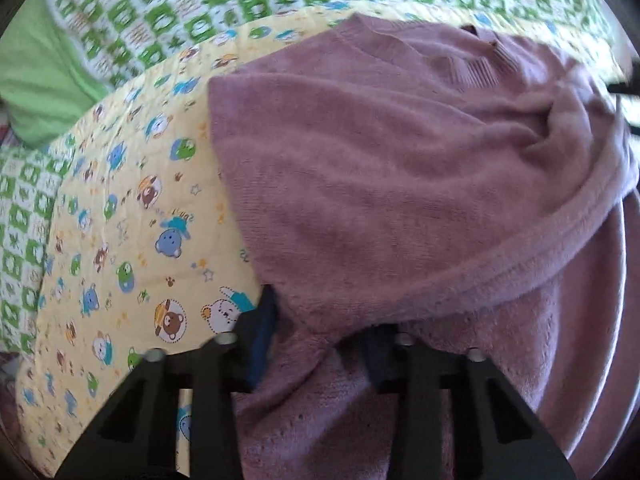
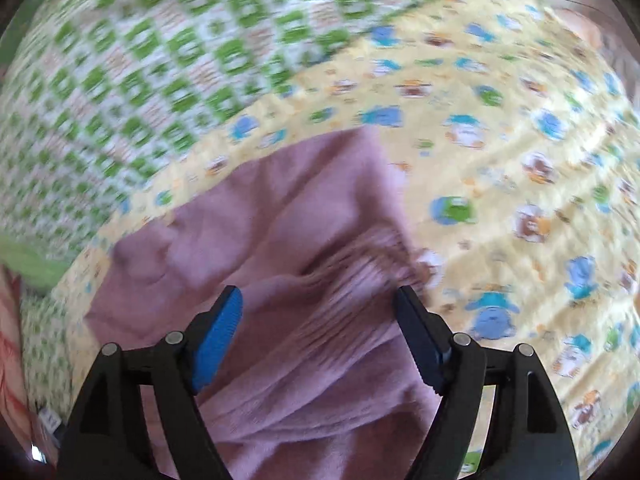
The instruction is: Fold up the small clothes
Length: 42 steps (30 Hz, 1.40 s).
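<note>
Gripping the mauve sweater (image 1: 400, 184) with your left gripper (image 1: 316, 332), right gripper (image 2: 320, 320) spread apart above it, cartoon-print blanket (image 1: 132, 240) beneath.

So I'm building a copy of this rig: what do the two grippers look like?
Both the left gripper and the right gripper have black plastic fingers with triangular cut-outs, silver pins at the joints, and blue ribbed pads. No cables, markings or sleeves show.

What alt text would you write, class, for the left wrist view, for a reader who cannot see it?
A mauve knitted sweater fills most of the view, a fold of it draped between the two fingers of the left tool. It lies on a yellow quilt printed with cartoon animals, over a green and white checked cover.
</note>
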Motion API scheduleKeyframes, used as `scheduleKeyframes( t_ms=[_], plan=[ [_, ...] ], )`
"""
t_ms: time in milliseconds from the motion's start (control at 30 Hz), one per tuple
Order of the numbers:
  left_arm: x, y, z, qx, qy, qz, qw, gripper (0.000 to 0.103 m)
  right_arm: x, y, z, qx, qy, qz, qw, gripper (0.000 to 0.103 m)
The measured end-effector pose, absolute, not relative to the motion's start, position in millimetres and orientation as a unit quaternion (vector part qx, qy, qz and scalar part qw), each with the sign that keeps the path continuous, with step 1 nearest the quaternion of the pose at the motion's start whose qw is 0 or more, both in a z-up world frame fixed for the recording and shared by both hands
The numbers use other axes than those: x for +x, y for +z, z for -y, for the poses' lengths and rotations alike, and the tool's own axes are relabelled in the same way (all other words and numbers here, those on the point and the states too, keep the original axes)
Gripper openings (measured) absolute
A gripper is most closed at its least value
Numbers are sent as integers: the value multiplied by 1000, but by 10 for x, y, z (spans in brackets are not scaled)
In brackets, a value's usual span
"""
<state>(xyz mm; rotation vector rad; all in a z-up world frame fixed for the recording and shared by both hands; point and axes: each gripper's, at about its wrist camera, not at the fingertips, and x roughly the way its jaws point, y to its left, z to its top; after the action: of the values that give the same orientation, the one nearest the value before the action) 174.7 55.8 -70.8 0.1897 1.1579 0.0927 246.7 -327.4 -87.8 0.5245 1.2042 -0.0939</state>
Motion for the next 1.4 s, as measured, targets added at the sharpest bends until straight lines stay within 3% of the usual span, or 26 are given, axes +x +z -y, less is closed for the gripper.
scheduleKeyframes(
  t_ms=[100, 133, 167, 200, 233, 333, 433, 500, 567, 700, 833, 900, 967, 1067, 1133, 1167, 1400],
  plan=[
    [1733, -674, -647, 68, 45, -542, 836, 20, 2410, -906, 3376, 256, -66, -554, 790, 78],
    [1720, -665, -671, 62, 48, -540, 838, 16, 2432, -962, 3355, 268, -38, -562, 782, 68],
    [1721, -628, -733, 44, 56, -537, 840, 15, 2465, -1009, 3324, 267, -23, -574, 774, 54],
    [1707, -581, -796, 25, 62, -534, 843, 14, 2493, -1046, 3282, 265, -10, -584, 767, 19],
    [1701, -533, -822, 13, 67, -529, 846, 13, 2516, -1053, 3254, 271, 7, -586, 764, 10],
    [1687, -275, -1004, -34, 89, -495, 864, 13, 2618, -793, 3152, 271, 52, -552, 787, 10],
    [1642, -96, -1254, -115, 113, -459, 874, 13, 2682, -189, 3099, 301, 122, -460, 827, 10],
    [1609, -148, -1338, -145, 128, -455, 869, 13, 2678, 218, 3069, 305, 169, -386, 854, 10],
    [1656, -335, -1318, -145, 124, -479, 857, 13, 2675, 318, 3015, 282, 169, -378, 866, 10],
    [1682, -569, -1249, -118, 124, -514, 841, 20, 2573, -347, 3096, 266, 121, -468, 834, 10],
    [1653, -680, -1368, -133, 120, -536, 825, 46, 2306, -1027, 3230, 276, 73, -545, 788, 12],
    [1575, -649, -1437, -132, 112, -538, 825, 51, 2192, -1112, 3284, 275, 61, -548, 788, 12],
    [1464, -618, -1473, -133, 96, -540, 825, 54, 2158, -1116, 3304, 271, 63, -548, 789, 16],
    [1314, -522, -1530, -143, 72, -542, 825, 54, 2158, -1007, 3340, 256, 67, -555, 788, 30],
    [1255, -398, -1581, -152, 58, -536, 829, 55, 2163, -863, 3333, 226, 53, -554, 799, 58],
    [1241, -349, -1596, -156, 53, -533, 830, 56, 2147, -758, 3349, 205, 36, -545, 812, 63],
    [1783, -110, -1741, -214, 21, -511, 832, 74, 2328, -393, 3297, 170, 79, -506, 842, 66]
  ],
)
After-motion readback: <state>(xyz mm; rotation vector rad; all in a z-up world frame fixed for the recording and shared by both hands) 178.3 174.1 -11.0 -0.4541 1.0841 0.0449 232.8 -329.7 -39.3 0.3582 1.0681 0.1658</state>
